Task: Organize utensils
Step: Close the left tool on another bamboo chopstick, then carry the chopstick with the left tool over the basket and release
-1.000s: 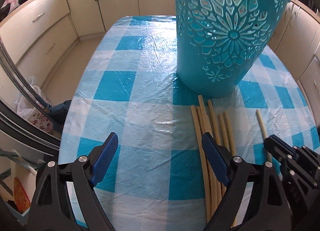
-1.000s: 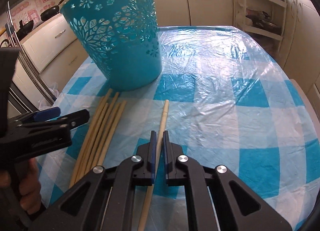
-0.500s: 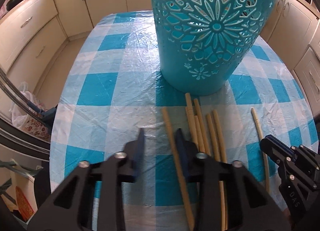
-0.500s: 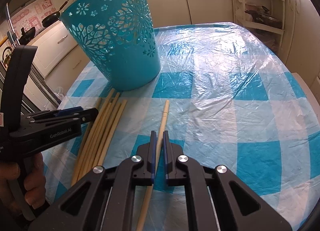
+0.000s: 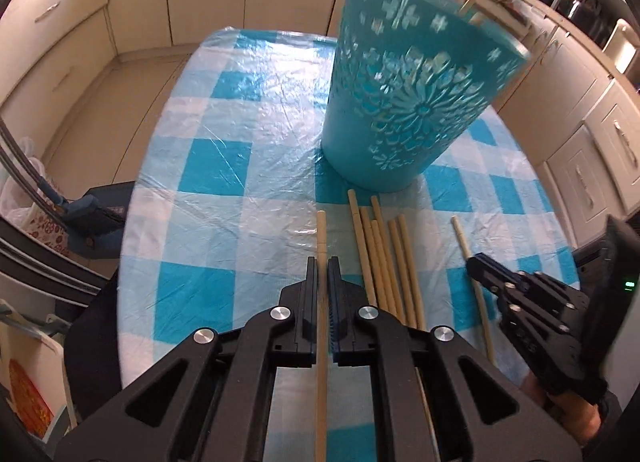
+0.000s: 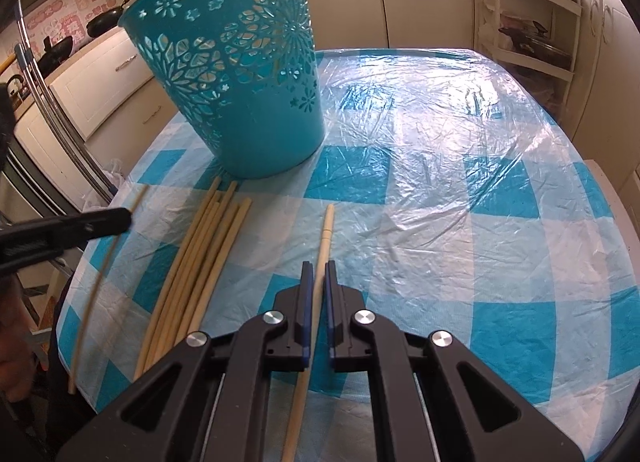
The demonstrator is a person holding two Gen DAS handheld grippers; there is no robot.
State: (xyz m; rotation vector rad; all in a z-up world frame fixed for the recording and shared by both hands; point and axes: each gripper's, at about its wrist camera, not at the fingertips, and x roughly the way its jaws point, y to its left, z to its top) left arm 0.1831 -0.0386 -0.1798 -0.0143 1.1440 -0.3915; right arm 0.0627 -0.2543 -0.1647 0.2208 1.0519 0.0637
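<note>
A teal cut-out basket (image 5: 412, 102) (image 6: 244, 74) stands on the checked tablecloth; the tip of a stick (image 5: 472, 2) pokes above its rim. Several long bamboo chopsticks (image 5: 384, 258) (image 6: 200, 258) lie bundled before it. My left gripper (image 5: 323, 270) is shut on one chopstick (image 5: 321, 238) and holds it lifted and blurred, as the right wrist view (image 6: 104, 262) shows. My right gripper (image 6: 316, 274) is shut on another single chopstick (image 6: 325, 234) that lies apart, right of the bundle (image 5: 464, 238).
The table (image 6: 460, 190) has a blue-and-white cloth under clear plastic. Cream kitchen cabinets (image 5: 52, 42) surround it. An open shelf rack (image 6: 528, 22) stands at the back right. Pans (image 6: 60, 50) rest on the left counter.
My left gripper went from wide open to shut on one chopstick from the bundle's left side and has lifted it. My right gripper stays shut on its chopstick.
</note>
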